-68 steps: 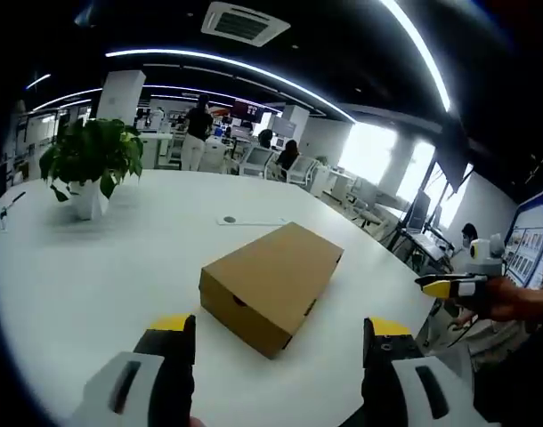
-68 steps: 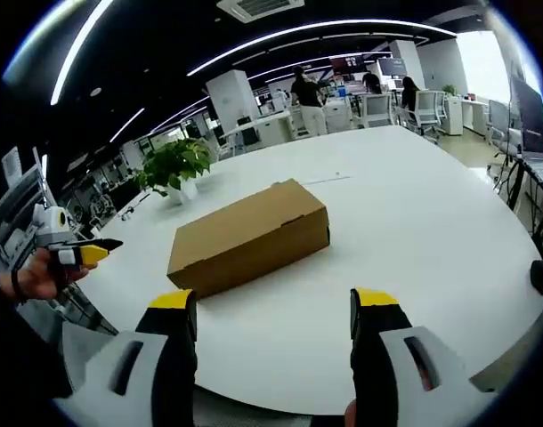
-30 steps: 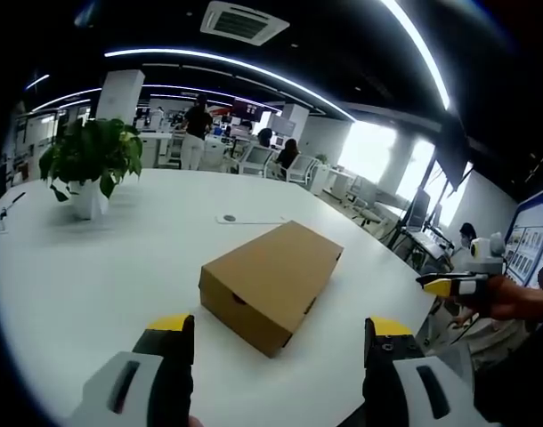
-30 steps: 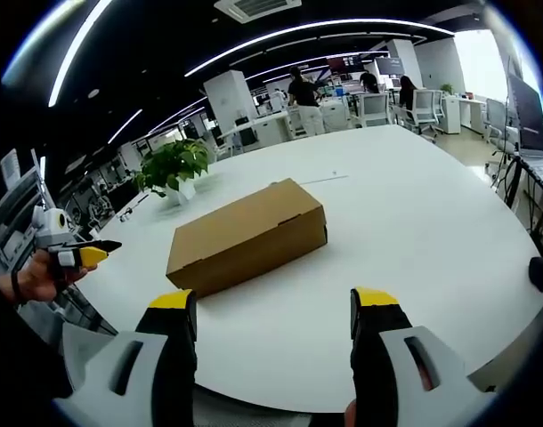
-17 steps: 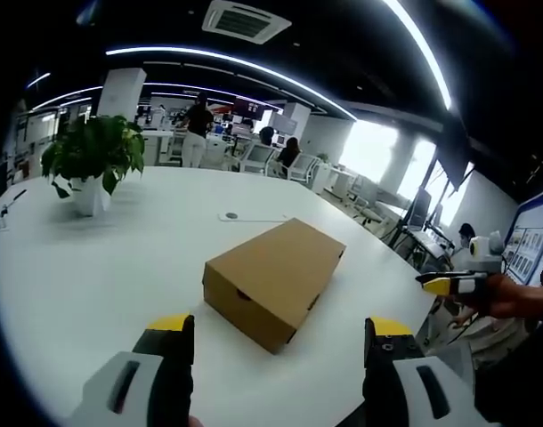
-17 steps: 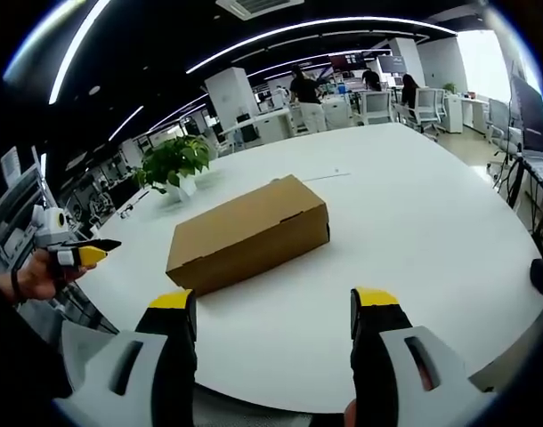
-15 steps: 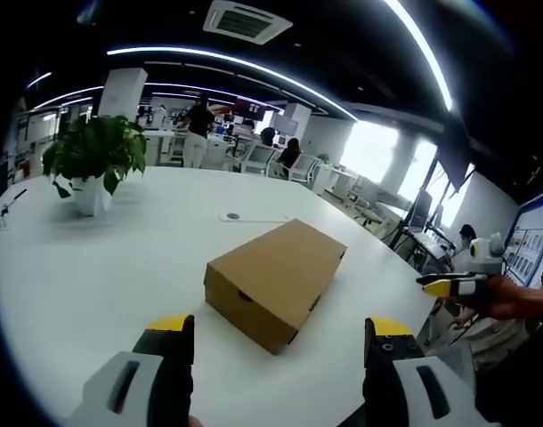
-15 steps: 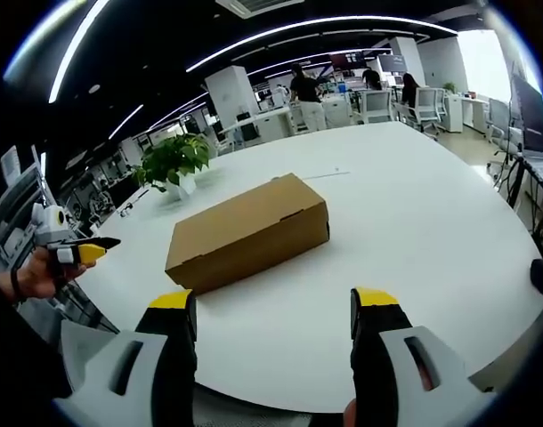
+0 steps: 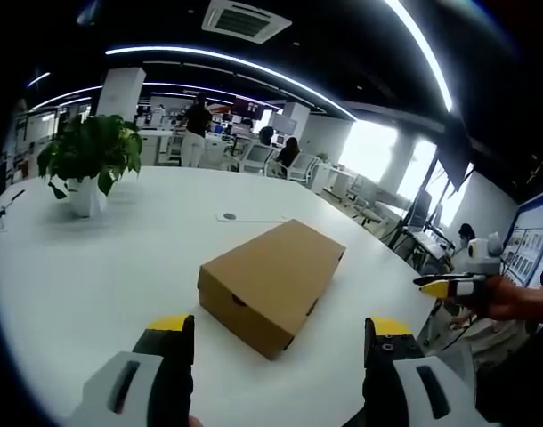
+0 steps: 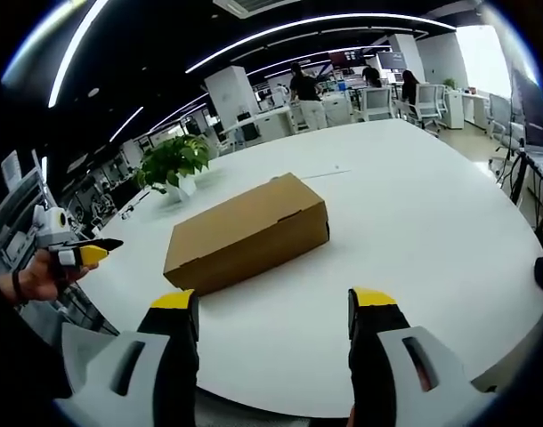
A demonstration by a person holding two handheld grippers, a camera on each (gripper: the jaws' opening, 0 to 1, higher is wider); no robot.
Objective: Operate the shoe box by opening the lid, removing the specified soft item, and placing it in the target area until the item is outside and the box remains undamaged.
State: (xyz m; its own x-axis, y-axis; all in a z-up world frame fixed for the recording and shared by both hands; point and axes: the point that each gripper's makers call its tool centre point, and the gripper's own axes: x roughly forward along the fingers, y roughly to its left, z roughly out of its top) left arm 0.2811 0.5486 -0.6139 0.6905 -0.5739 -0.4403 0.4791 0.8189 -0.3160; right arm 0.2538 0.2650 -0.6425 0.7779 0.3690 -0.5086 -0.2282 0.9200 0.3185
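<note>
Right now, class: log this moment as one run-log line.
shoe box: lid closed, on white table | left gripper: open, short of box | right gripper: open, short of box

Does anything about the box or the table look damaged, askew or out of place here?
Nothing stands out. The shoe box lies flat on the white table, lid shut, with no visible dents or tears. The potted plant stands upright. The left gripper and right gripper are open, short of the box.
</note>
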